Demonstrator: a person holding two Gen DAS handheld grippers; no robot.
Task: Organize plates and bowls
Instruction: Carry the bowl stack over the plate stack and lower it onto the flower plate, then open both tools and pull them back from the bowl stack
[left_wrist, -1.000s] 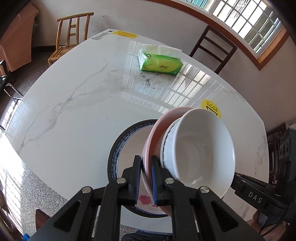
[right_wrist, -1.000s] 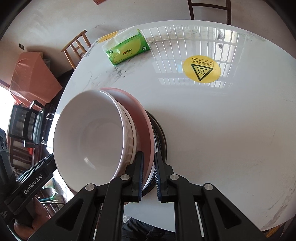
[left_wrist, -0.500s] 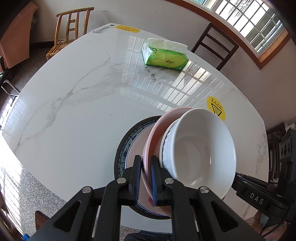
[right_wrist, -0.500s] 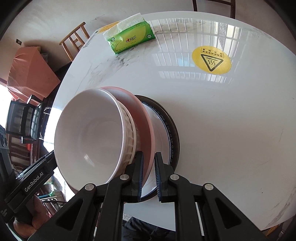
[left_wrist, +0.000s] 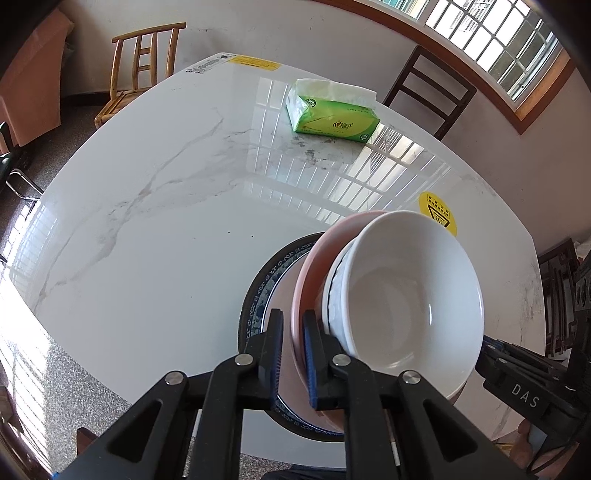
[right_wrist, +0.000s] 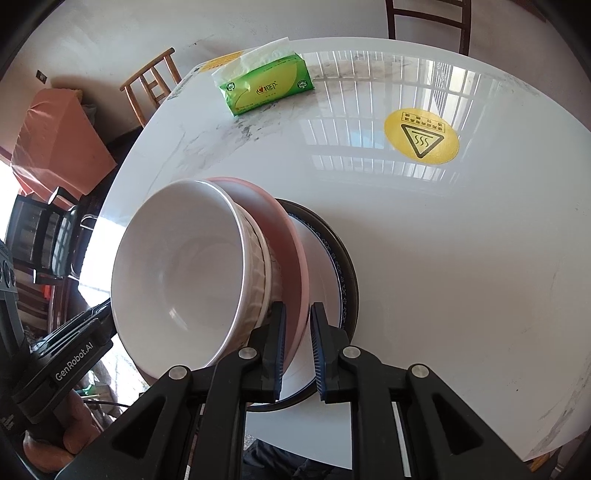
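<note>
A pink plate (left_wrist: 314, 273) carries nested white bowls (left_wrist: 406, 295) and hangs just above a blue-rimmed plate (left_wrist: 258, 291) on the white marble table (left_wrist: 147, 221). My left gripper (left_wrist: 293, 328) is shut on the pink plate's rim at one side. My right gripper (right_wrist: 297, 321) is shut on the same pink plate (right_wrist: 291, 254) at the opposite side, beside the white bowls (right_wrist: 184, 273), over the blue-rimmed plate (right_wrist: 340, 273). Whether the stack touches the lower plate I cannot tell.
A green tissue pack (left_wrist: 332, 118) lies at the table's far side and also shows in the right wrist view (right_wrist: 266, 88). A yellow heat-warning sticker (right_wrist: 421, 136) marks the table. Wooden chairs (left_wrist: 144, 70) stand around it.
Both grippers have carried the pink plate with the bowls over the blue-rimmed plate; more of that plate now shows beneath the stack. Both grips stayed shut.
</note>
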